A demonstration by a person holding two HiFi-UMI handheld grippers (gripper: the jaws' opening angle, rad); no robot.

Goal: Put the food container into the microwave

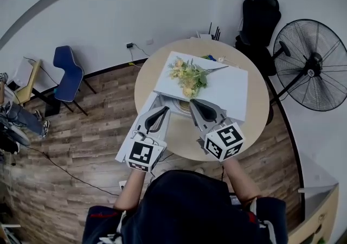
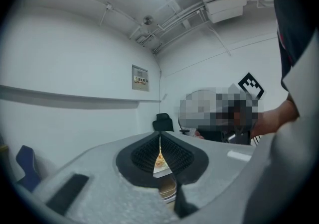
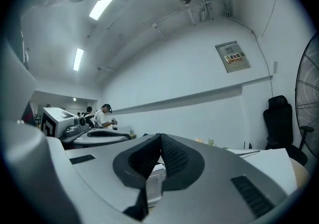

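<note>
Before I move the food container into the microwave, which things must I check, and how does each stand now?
1. Left gripper free: ok, jaws together, nothing between.
2. Right gripper free: ok, jaws together, empty.
3. Food container located: cannot tell; a round item shows at the white box's near edge, partly hidden.
4. Door of the white box open: cannot tell.
5. Flowers clear of both grippers: ok, they lie on the white box.

yellow flowers [image 1: 188, 76] on the round table [image 1: 255, 115] (black fan [image 1: 314, 65] beside it)
</note>
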